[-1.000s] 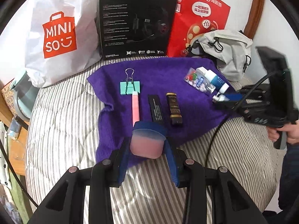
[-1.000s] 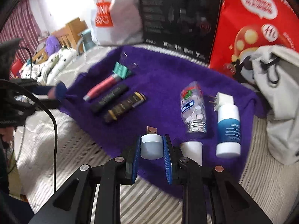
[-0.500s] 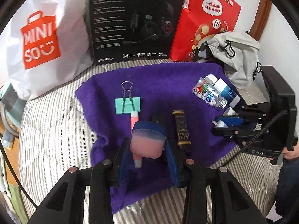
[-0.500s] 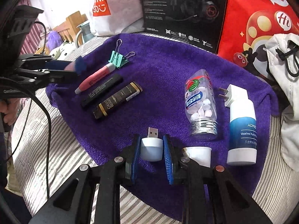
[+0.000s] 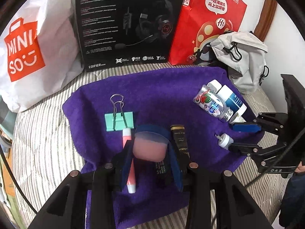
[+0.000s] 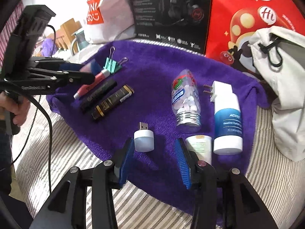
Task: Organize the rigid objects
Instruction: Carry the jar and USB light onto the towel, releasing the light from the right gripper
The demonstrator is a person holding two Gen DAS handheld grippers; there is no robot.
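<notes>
Right fingers [image 6: 183,158] have parted; USB light [image 6: 144,140] touches the left one.

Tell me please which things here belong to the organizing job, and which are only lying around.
Job: USB night light, pink block held by left gripper, binder clip, pink pen, two dark tubes, mint bottle, lotion bottle, plug, right gripper.

Lying about: headset box, red bag, Miniso bag, grey pouch.

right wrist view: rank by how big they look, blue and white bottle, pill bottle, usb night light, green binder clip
1. blue and white bottle
2. pill bottle, somewhat smaller
3. usb night light, though it lies nearest the camera, which inflates it
4. green binder clip, farthest away, so its true rank against the light is unsure
</notes>
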